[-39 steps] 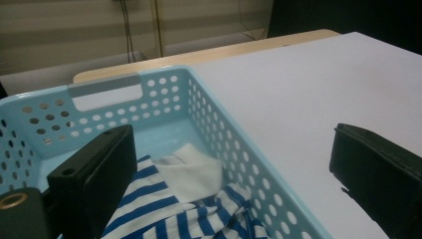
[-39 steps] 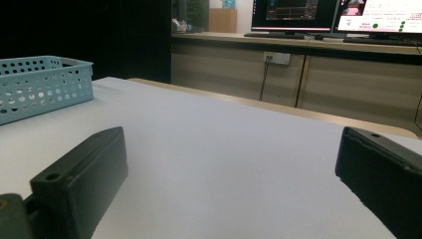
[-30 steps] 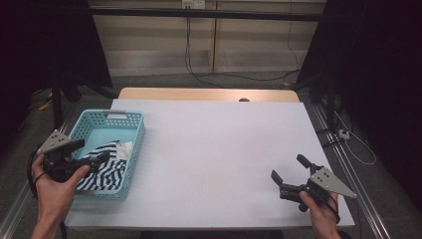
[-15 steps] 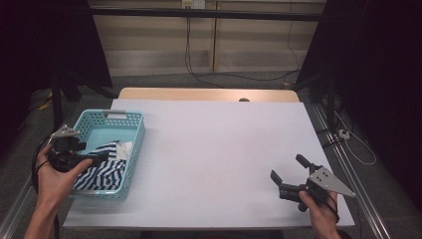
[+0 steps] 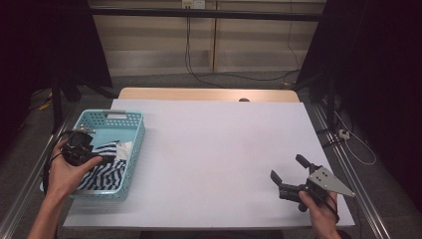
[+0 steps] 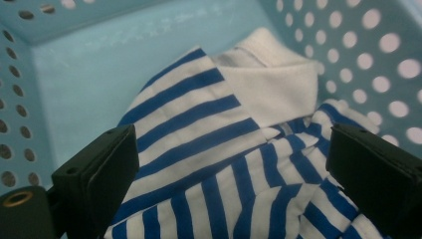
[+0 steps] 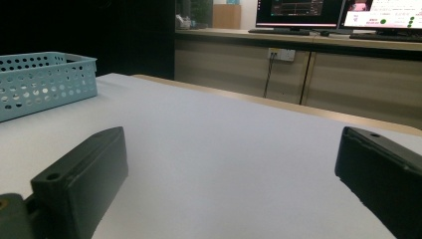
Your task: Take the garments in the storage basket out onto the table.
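Turquoise plastic with round holes makes up the basket (image 5: 133, 130), which sits at the left edge of the white desk (image 5: 214, 149) and serves as the landmark for everything else. Inside the basket lies a blue-and-white striped shirt (image 6: 219, 164), crumpled, with its plain white collar (image 6: 271, 87) turned toward the basket's far wall; in the high view the shirt (image 5: 102, 167) fills the near half of the basket, while the far half shows bare floor. The left gripper (image 5: 82, 149) hangs over the basket's near left part, tilted down into it, held by the person's left hand (image 5: 64, 174) at the basket's outer rim. In the left gripper view its fingers (image 6: 97, 174) stand wide apart, released, one on each side of the striped cloth and just above it; whether they touch the fabric cannot be told. The right gripper (image 5: 291, 174) is well apart from the basket, near the opposite front corner of the desk, resting low over the bare surface in the person's right hand (image 5: 321, 209). Its fingers (image 7: 82, 184) are likewise spread and hold nothing, pointing across the desk with the basket (image 7: 45, 82) visible far off to their left.
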Motion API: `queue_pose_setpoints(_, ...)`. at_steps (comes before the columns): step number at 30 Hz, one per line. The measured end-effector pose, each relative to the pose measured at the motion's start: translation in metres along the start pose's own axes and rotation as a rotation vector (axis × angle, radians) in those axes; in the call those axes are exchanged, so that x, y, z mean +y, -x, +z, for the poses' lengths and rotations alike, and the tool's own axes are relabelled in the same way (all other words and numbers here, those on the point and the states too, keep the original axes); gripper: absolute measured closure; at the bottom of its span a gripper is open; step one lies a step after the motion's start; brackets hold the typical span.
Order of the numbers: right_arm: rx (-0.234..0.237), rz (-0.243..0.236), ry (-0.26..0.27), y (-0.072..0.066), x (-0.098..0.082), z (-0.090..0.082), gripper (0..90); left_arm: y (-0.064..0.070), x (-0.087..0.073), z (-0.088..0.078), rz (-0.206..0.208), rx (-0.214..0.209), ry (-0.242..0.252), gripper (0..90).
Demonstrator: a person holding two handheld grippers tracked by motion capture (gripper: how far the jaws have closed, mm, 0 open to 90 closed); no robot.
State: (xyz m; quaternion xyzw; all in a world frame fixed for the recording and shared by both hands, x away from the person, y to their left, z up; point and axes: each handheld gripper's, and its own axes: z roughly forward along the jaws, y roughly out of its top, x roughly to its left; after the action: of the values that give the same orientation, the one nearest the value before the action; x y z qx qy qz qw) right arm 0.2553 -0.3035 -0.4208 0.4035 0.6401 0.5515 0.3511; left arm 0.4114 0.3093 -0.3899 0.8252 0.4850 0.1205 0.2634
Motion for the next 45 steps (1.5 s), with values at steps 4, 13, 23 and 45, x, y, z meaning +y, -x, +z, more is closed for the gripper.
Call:
queue_pose_setpoints(4,-0.001,0.005,-0.001,0.0,0.0,0.0,0.0,0.0,0.001,0.01,0.028,0.002,-0.056,6.7)
queue_pose_setpoints(13,0.001,-0.008,-0.007,0.0,-0.001,0.001,0.0,0.0,0.0,0.027,0.039,-0.057,-0.166,5.3)
queue_pose_setpoints(23,0.004,-0.001,-0.026,-0.001,-0.002,0.002,0.0,0.006,-0.003,0.038,0.118,-0.05,-0.217,0.0)
queue_pose_setpoints(45,0.022,-0.002,-0.031,-0.001,-0.003,0.0,0.0,0.004,-0.001,0.038,0.098,-0.027,-0.232,21.0)
